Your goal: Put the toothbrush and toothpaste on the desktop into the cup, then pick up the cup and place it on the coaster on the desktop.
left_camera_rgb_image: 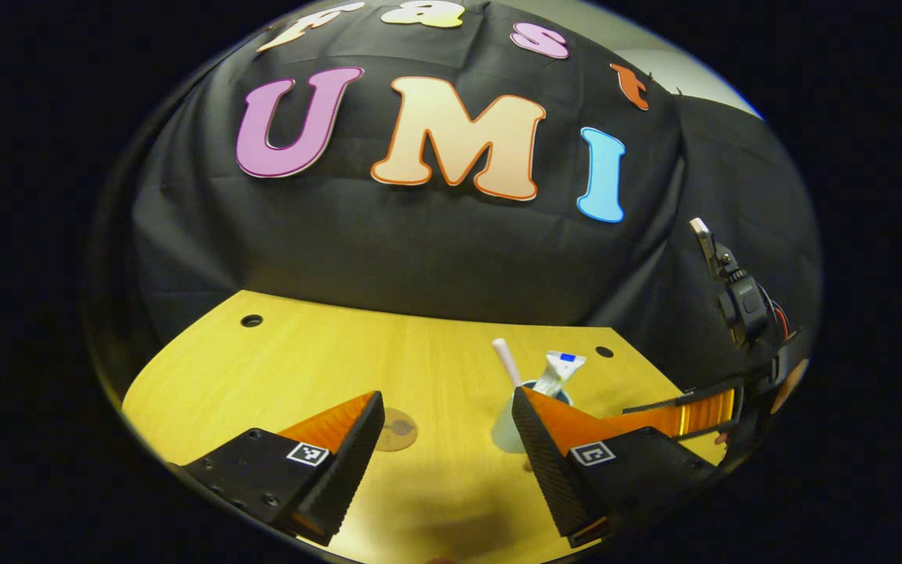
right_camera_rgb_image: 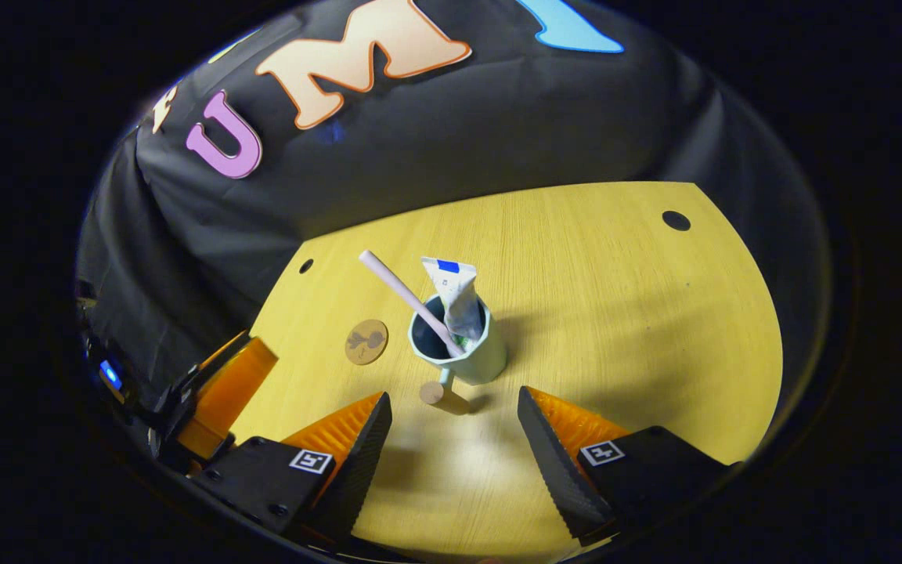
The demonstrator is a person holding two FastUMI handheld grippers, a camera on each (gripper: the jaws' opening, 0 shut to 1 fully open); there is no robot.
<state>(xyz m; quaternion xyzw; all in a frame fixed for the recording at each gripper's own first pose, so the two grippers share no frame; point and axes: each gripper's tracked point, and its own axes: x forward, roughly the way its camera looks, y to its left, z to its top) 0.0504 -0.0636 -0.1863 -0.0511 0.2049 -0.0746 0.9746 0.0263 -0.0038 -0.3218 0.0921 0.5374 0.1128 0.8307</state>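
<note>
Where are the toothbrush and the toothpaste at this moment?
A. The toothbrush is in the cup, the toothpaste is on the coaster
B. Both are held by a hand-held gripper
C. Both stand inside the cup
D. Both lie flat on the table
C: in the right gripper view the toothbrush and the toothpaste both stick out of the cup, which stands on the table beside the coaster.

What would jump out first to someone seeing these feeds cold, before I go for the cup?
The cup mid-desk, with the toothbrush and toothpaste standing in it, its handle pointing toward the open right gripper. Next, the round coaster lying bare on the yellow desktop, just left of the cup in the right gripper view. The left gripper is open above the desk too.
</note>
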